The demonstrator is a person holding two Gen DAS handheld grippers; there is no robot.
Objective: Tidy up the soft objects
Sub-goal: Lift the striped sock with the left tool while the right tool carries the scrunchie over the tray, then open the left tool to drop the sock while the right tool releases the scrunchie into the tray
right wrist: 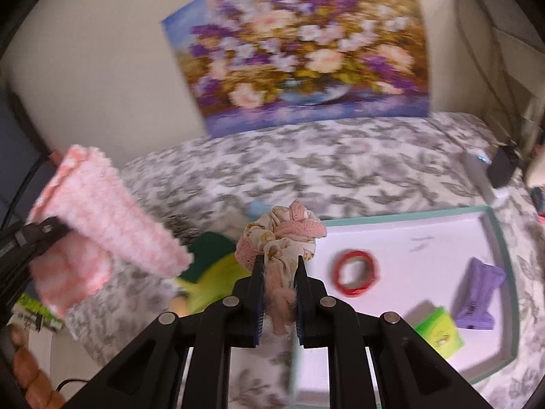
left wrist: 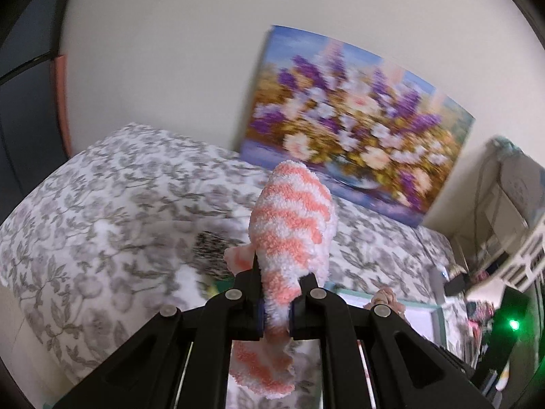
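My left gripper is shut on a fuzzy pink-and-white striped sock and holds it up above the bed; the sock also shows at the left of the right wrist view, with the left gripper's fingers clamped on it. My right gripper is shut on a cream floral scrunchie with pink lace, held above the bed beside a white tray with a teal rim.
The tray holds a red ring, a purple packet and a green box. A green-and-yellow soft item lies on the floral bedspread. A flower painting leans on the wall. Cluttered shelves stand at right.
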